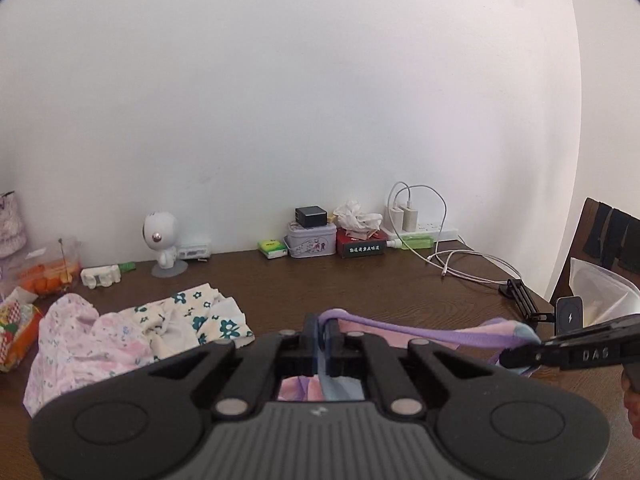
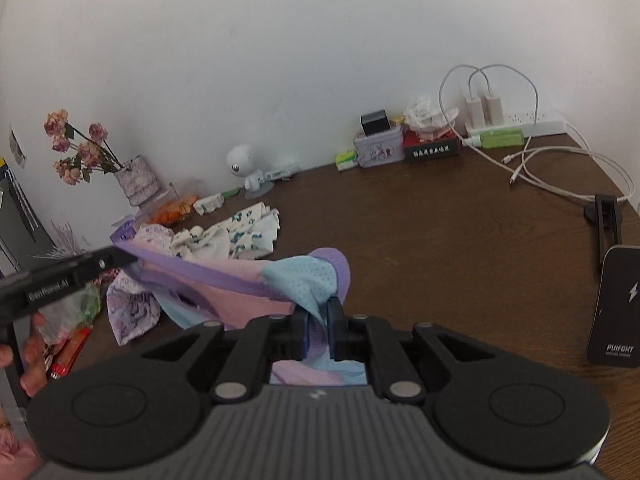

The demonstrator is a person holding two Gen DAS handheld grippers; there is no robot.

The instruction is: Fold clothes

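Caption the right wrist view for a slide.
Both grippers, right and left, stretch a pink, lilac and blue mesh garment above the dark wooden table.

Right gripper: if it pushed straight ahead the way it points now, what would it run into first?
Likely bare table first. The right gripper, shut on the purple-trimmed garment, aims across open wood toward the tin and red box by the wall; depth is uncertain.

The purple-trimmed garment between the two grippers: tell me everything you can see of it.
The garment is small, of thin pink and light-blue perforated fabric with a purple band. It hangs stretched above the table, the band taut between the left gripper and the right gripper, both shut on it. Its lower part droops loose beside the crumpled clothes pile.
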